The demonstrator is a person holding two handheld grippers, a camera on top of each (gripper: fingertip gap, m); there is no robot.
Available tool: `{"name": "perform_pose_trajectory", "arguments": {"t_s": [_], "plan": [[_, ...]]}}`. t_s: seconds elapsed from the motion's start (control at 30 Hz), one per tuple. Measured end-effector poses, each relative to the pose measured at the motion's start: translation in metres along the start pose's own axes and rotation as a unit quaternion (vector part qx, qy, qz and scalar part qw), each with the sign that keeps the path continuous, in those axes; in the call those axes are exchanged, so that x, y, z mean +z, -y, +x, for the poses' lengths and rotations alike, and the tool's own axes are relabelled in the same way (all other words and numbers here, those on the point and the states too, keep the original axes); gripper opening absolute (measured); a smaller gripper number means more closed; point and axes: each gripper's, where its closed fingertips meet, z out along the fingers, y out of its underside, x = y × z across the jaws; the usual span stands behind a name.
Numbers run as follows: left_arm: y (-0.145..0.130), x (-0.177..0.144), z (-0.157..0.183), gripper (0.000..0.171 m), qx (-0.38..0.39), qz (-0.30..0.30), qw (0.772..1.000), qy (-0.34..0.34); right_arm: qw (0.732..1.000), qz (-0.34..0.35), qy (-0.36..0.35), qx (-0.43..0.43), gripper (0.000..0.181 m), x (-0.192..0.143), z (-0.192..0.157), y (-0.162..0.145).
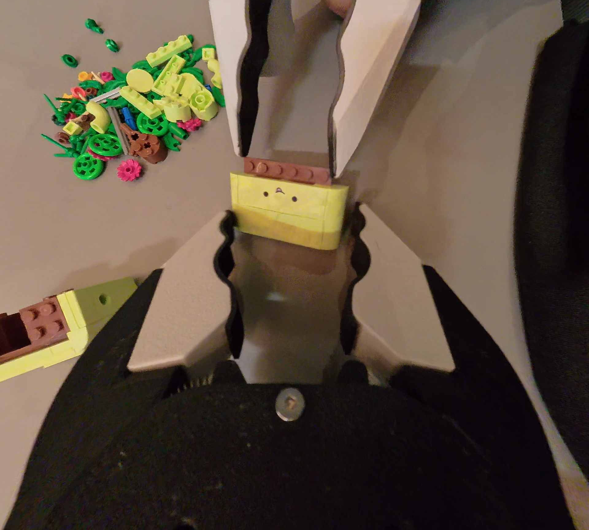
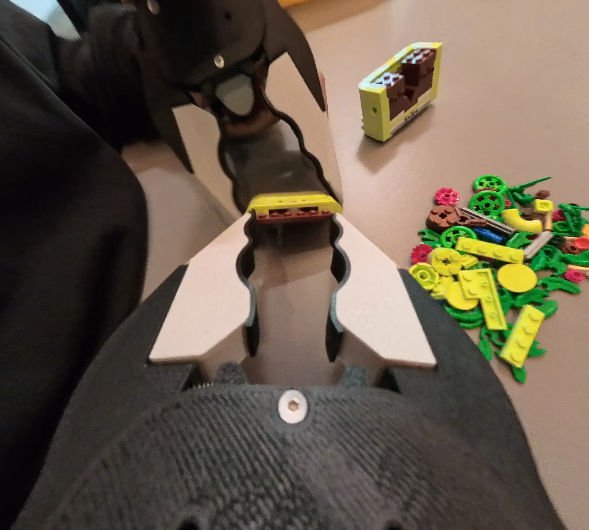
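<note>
left gripper (image 1: 291, 221) pinching yellow block (image 1: 288, 215) | right gripper (image 2: 291, 221) pinching brown plate (image 2: 293, 216) atop it

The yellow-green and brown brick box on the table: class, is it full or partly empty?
Partly empty. In the brick box, brown bricks sit at uneven heights with dark gaps between them.
</note>
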Motion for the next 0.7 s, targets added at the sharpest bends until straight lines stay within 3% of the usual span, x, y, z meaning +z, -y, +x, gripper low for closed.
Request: {"name": "perform_pose_trajectory", "arguments": {"t_s": [0.03, 0.17, 0.33, 0.43, 0.6, 0.7], "plan": [[0.001, 0.0, -0.003, 0.066, 0.003, 0.003, 1.0, 0.01, 1.0, 0.012, 0.009, 0.012, 0.04, -0.002, 0.0, 0.003], [0.001, 0.0, -0.006, 0.065, 0.005, 0.005, 1.0, 0.018, 1.0, 0.015, 0.002, 0.004, 0.04, -0.004, 0.002, 0.004], [0.002, -0.001, -0.006, 0.065, -0.001, 0.007, 1.0, 0.011, 0.995, 0.013, -0.035, -0.094, 0.047, -0.008, 0.003, 0.006], [0.004, -0.003, -0.004, 0.065, -0.004, 0.016, 1.0, 0.0, 0.979, 0.015, -0.032, -0.201, 0.045, -0.009, -0.012, 0.006], [0.005, -0.006, 0.0, 0.065, -0.013, 0.025, 0.999, -0.024, 0.939, -0.012, -0.097, -0.33, 0.034, -0.004, -0.01, -0.001], [0.004, -0.006, 0.003, 0.065, -0.007, 0.023, 0.999, -0.034, 0.924, -0.015, -0.11, -0.365, 0.014, 0.001, -0.012, -0.004]]}}
